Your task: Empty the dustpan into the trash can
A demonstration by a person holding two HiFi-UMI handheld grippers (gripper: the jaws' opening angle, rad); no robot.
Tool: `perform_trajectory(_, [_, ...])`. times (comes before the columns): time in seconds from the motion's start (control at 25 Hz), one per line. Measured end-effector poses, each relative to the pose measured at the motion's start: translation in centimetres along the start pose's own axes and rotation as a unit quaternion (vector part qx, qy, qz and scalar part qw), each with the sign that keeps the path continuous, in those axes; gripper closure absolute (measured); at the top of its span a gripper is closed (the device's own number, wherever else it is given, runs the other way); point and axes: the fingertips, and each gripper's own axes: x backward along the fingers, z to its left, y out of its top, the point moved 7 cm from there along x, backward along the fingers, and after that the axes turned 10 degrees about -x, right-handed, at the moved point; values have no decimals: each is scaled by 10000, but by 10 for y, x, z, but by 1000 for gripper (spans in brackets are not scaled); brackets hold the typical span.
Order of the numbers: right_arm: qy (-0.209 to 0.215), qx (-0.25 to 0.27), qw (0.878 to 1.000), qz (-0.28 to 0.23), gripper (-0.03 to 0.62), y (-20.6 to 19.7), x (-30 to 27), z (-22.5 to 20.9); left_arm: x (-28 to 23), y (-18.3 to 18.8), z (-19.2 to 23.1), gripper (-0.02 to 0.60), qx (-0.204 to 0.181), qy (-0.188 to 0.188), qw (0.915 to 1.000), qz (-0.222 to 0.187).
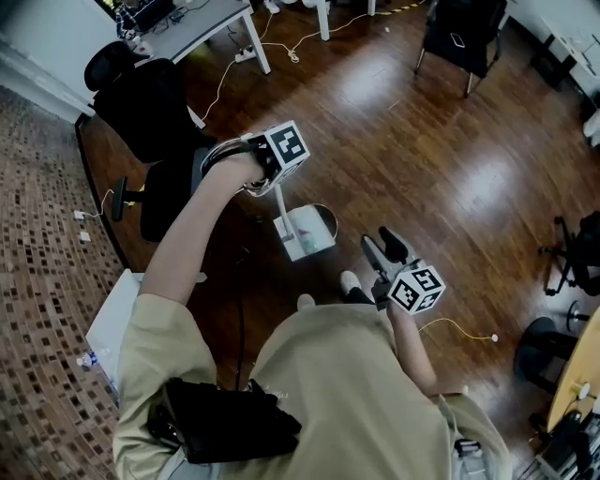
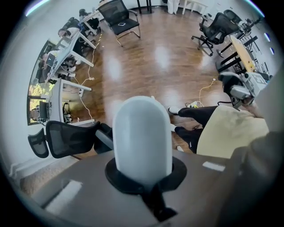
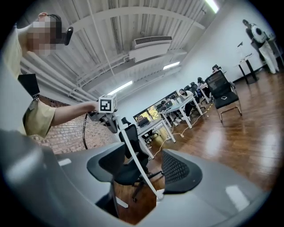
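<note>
My left gripper (image 1: 265,178) is shut on the top of the dustpan's long white handle (image 1: 281,211). The handle hangs down to the pale pan (image 1: 314,231), which is just above the wooden floor. In the left gripper view the handle's rounded white end (image 2: 142,137) fills the space between the jaws. My right gripper (image 1: 384,246) is lower right, near my body. Its fingers stand apart with nothing between them. In the right gripper view the handle (image 3: 137,159) and the left gripper's marker cube (image 3: 106,104) show beyond the jaws. I cannot pick out a trash can for certain.
A black office chair (image 1: 150,112) stands just left of the dustpan. A white box-like container (image 1: 114,323) sits at the carpet's edge, lower left. Desks (image 1: 202,23) and cables (image 1: 281,47) lie at the back, and more chairs (image 1: 464,33) stand to the right. A cable (image 1: 459,328) crosses the floor near my feet.
</note>
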Motion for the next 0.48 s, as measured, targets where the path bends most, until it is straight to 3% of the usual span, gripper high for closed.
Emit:
perform_trajectory(0.16, [-139, -198, 9997, 7, 347, -7, 10, -10, 11, 45, 31, 577, 194, -94, 9998, 50])
perform_trajectory(0.48, [-454, -218, 9976, -471, 347, 9, 36, -22, 24, 111, 60, 577, 46, -168, 9995, 273])
